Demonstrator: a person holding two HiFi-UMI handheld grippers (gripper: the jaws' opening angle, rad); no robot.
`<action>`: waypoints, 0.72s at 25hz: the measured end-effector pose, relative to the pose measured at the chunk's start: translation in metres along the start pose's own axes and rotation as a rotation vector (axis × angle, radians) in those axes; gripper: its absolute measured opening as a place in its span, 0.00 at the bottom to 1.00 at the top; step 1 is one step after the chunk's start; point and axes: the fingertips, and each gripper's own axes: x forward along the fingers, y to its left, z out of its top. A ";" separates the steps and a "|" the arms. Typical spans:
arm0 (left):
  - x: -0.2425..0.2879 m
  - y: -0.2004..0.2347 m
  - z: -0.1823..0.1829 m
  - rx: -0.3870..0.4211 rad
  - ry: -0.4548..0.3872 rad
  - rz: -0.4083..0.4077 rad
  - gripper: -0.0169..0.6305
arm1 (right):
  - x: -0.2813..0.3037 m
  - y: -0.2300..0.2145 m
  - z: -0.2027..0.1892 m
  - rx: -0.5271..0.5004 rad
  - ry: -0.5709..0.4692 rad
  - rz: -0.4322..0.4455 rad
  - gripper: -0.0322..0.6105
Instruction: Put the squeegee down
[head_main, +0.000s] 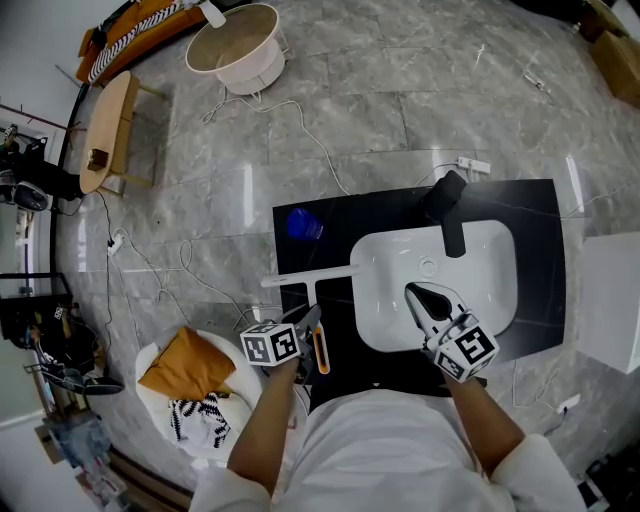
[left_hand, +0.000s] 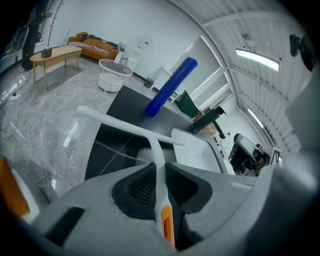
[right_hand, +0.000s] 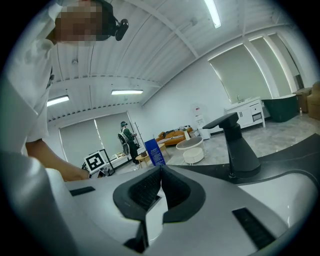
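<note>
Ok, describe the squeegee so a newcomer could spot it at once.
Find the black counter with the white sink. Over its left edge, the left gripper clamps the squeegee: a white T-shaped tool with an orange handle strip, unlike the blue bottle beyond.

L claw (left_hand: 159, 169) clamped on squeegee (left_hand: 127, 127); R claw (right_hand: 160, 169) closed, empty.

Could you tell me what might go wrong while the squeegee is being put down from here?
The left gripper is shut on the squeegee, whose blade seems to reach past the black counter's left edge; released there, it might tip to the floor. Its other end is over the sink rim and could slide in. The blue bottle beyond could be knocked.
</note>
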 end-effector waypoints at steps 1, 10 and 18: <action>0.002 0.000 -0.001 -0.004 0.003 -0.001 0.14 | -0.001 -0.001 -0.001 0.002 0.001 -0.001 0.07; 0.012 0.004 -0.007 -0.022 0.011 -0.005 0.14 | -0.007 -0.003 -0.007 0.011 0.004 -0.014 0.07; 0.014 0.005 -0.007 0.016 0.046 0.033 0.14 | -0.003 -0.002 -0.007 0.020 0.004 -0.009 0.07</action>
